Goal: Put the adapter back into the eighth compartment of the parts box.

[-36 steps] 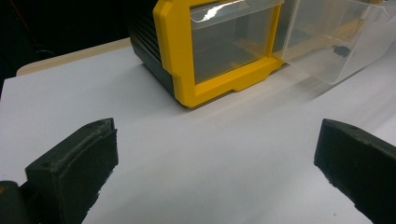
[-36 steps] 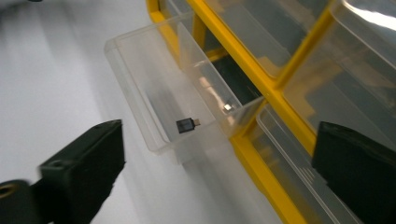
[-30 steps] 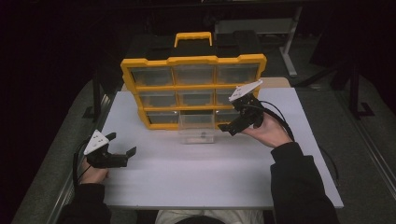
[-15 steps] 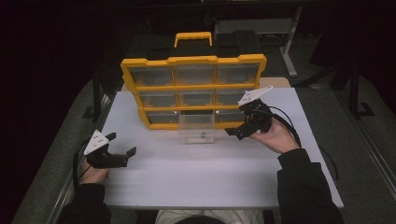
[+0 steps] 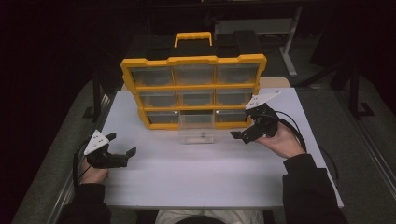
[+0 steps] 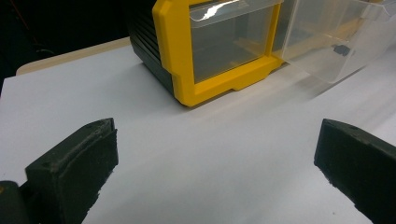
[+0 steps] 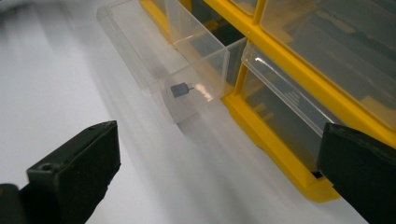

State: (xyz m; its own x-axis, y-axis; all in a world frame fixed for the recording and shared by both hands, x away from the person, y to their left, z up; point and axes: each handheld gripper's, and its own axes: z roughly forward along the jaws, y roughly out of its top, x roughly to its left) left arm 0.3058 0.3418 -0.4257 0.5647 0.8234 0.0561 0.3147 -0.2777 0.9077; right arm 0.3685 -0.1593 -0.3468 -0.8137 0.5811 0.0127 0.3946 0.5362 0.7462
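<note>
The right gripper (image 5: 243, 135) is held just above the worktop (image 5: 210, 177), to the right of the pulled-out drawer (image 5: 197, 130), its jaws spread wide with nothing between them. The left gripper (image 5: 123, 151) is held low at the near left, well apart from the organiser (image 5: 194, 88), jaws likewise parted and empty. The clear drawer is drawn out of the bottom middle slot of the yellow organiser, which stands upright at the far middle of the white worktop. A small dark part (image 7: 179, 89) is seen inside the drawer. The contents of the other drawers cannot be made out behind their clouded fronts.
</note>
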